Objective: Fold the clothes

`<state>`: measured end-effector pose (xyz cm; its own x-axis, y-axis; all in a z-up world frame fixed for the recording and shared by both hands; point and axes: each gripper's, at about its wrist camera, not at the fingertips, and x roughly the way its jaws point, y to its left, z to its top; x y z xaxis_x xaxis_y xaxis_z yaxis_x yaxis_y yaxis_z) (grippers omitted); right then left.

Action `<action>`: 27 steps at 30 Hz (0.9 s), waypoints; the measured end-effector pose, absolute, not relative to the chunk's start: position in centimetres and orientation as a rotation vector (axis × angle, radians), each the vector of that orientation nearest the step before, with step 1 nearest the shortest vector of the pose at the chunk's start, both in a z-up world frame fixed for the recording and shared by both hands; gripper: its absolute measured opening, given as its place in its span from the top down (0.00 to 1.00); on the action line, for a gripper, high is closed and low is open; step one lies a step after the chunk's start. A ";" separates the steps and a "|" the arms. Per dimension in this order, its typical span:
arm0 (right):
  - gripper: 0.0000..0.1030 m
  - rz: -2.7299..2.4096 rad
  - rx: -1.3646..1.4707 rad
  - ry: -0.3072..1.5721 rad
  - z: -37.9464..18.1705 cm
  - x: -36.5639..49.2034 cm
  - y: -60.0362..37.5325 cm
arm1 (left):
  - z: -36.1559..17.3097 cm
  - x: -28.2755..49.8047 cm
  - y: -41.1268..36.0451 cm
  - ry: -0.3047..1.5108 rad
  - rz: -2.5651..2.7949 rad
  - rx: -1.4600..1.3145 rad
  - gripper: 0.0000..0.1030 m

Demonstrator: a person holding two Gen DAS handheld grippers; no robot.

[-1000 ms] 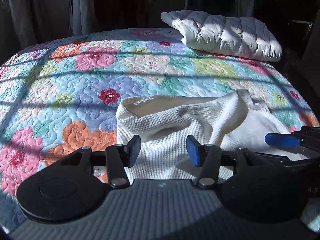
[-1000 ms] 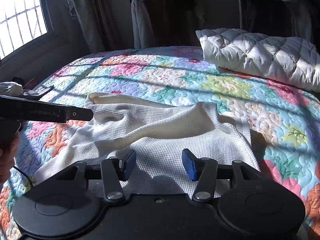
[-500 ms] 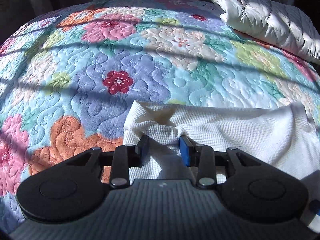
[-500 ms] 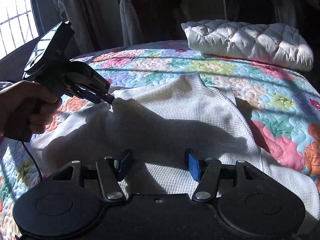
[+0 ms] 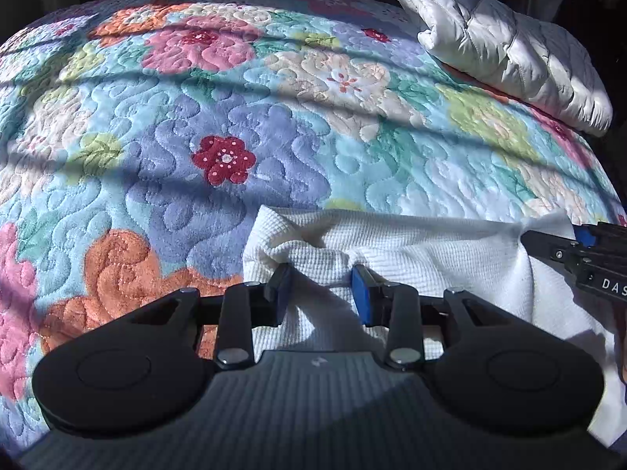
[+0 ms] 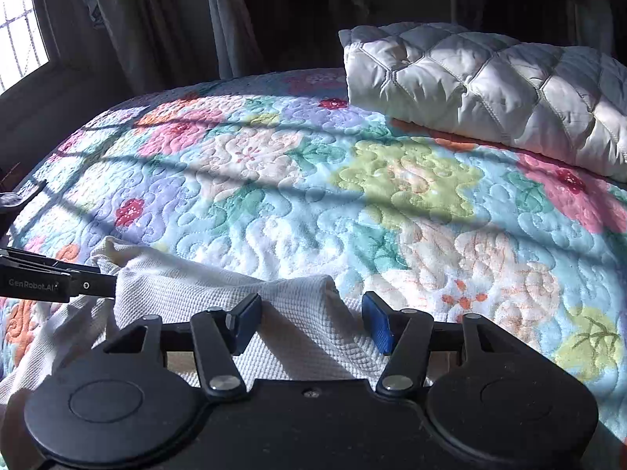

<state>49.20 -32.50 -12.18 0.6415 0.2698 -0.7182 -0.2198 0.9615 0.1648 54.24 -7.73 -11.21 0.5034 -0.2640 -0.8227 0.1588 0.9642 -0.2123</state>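
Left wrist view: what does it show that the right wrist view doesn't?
Only left wrist: the left gripper pinching a bunched fold of the garment near its left corner, and the right gripper's tip at the far corner. Only right wrist: the window, curtains, and the right gripper open over the garment's right corner. Both: garment, quilt, pillow.

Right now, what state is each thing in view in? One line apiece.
Left gripper: partly closed, bunched cloth between its pads.
Right gripper: open, fingers either side of a raised fold.
White waffle garment: crumpled, unfolded, lying on the quilt.
Floral quilt: spread flat over the bed.
White quilted pillow: lying at the bed's far corner, untouched.
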 end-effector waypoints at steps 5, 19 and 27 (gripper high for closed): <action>0.94 0.178 -0.016 0.763 -11.2 49.5 -32.9 | -10.9 54.6 -7.3 0.981 -0.257 -0.135 0.66; 0.42 0.144 0.347 0.627 -7.5 38.1 -34.3 | -9.6 45.8 -3.3 1.003 -0.193 -0.189 0.41; 0.39 0.197 0.028 0.654 -10.9 28.6 -31.0 | -11.9 37.7 -3.0 1.010 -0.164 -0.191 0.34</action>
